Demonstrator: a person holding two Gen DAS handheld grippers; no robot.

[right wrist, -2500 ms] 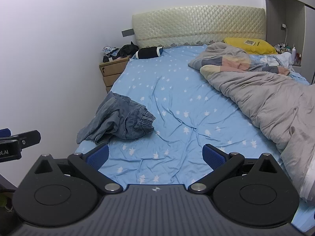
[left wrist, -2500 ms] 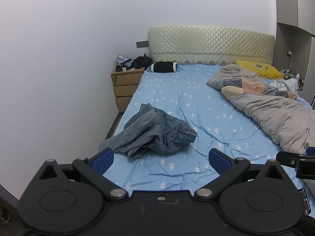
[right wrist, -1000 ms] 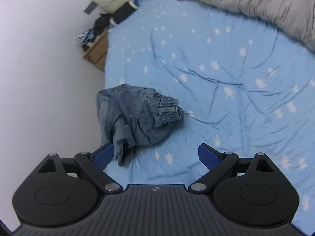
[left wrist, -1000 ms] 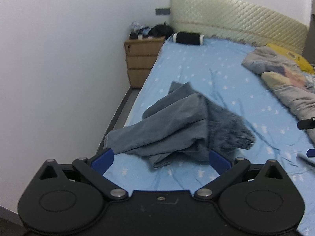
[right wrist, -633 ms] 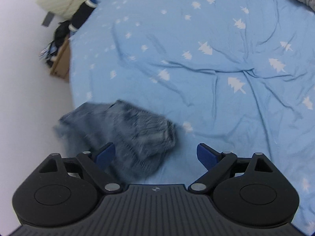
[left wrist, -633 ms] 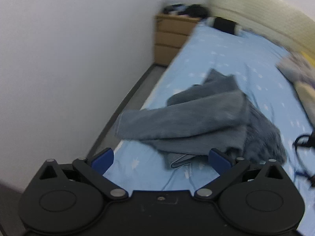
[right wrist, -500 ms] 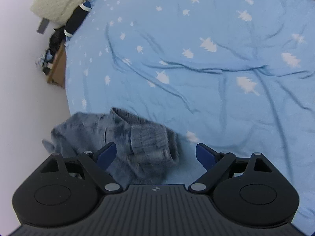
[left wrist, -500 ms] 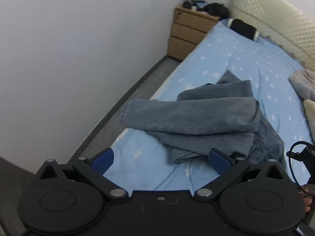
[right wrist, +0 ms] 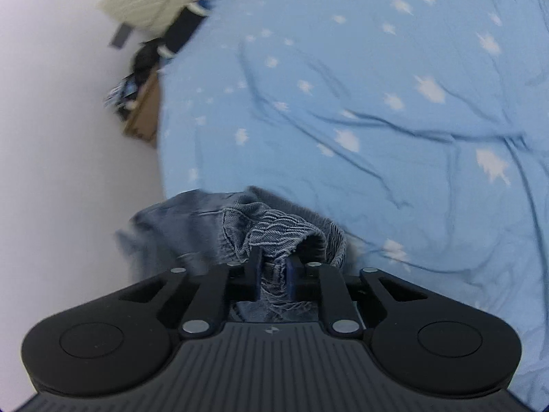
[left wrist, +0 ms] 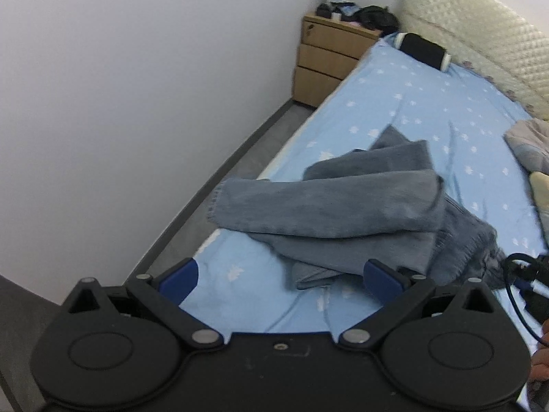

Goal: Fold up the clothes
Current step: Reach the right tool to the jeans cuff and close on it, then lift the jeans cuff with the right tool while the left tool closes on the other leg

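A crumpled pair of blue-grey jeans (left wrist: 343,209) lies near the left edge of the bed, one leg reaching toward the bed's side. My left gripper (left wrist: 279,276) is open and empty, just short of the jeans' near edge. My right gripper (right wrist: 273,269) is shut on the gathered elastic waistband of the jeans (right wrist: 274,230). The right gripper's body and cable also show at the right edge of the left wrist view (left wrist: 528,274).
The bed has a light blue star-print sheet (right wrist: 394,103). A wooden nightstand (left wrist: 329,58) with clutter stands by the padded headboard (left wrist: 480,44). A black roll (left wrist: 423,49) lies at the head of the bed. A grey quilt (left wrist: 528,144) lies at the right. White wall and floor gap at left.
My right gripper has closed on the jeans' waistband; half a second ago it was open above it. My left gripper has edged closer to the jeans and stays open.
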